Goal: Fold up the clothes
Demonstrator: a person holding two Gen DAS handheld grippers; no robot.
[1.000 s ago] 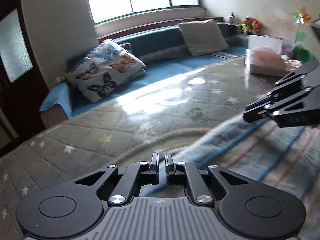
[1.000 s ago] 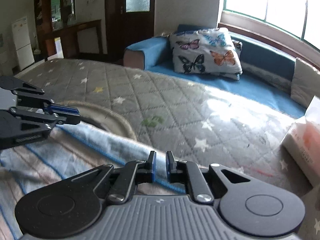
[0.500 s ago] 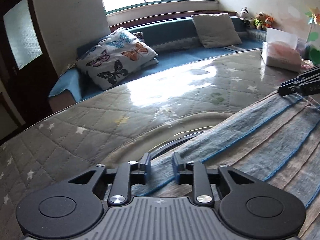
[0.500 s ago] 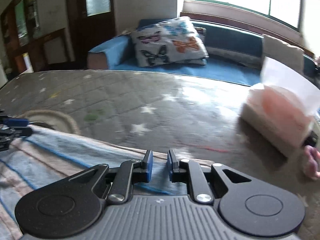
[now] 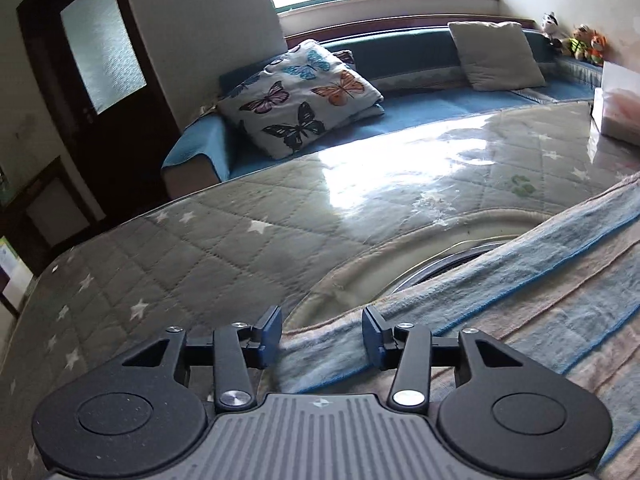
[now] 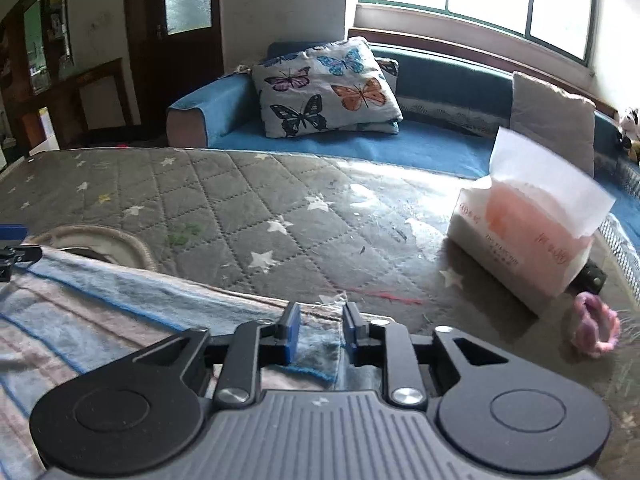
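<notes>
Both pairs of fingers are spreading apart over the far edge of the striped towel (image 5: 520, 300), each at 1 corner; the left gripper (image 5: 322, 332) stands about half open with the cloth's corner lying loose between its blue pads (image 5: 272, 330), neither pad pressing on it; the right gripper (image 6: 318, 330) shows a narrower gap, its jaws also opening, with the blue-stitched hem between them and apparently free of both pads, so neither gripper has hold of anything now. The towel lies spread flat on the quilted, star-printed mattress (image 5: 200, 248), its far hem running straight from 1 gripper to the other and partly covering a round rimmed object (image 5: 380, 264) set into the surface; that straight, taut-looking line suggests the 2 corners were set down well apart so the cloth rests smooth, and the release reads as the close of a lay-out or fold step. A tissue pack (image 6: 524, 236) and a pink hair tie (image 6: 596, 328) sit off to the right, clear of the cloth; a butterfly pillow (image 6: 328, 88) rests on the blue bench beyond. Judged from this, the next grasp would likely take the hem or corners again; lifting away slowly should keep the pads from dragging the edge out of line.
</notes>
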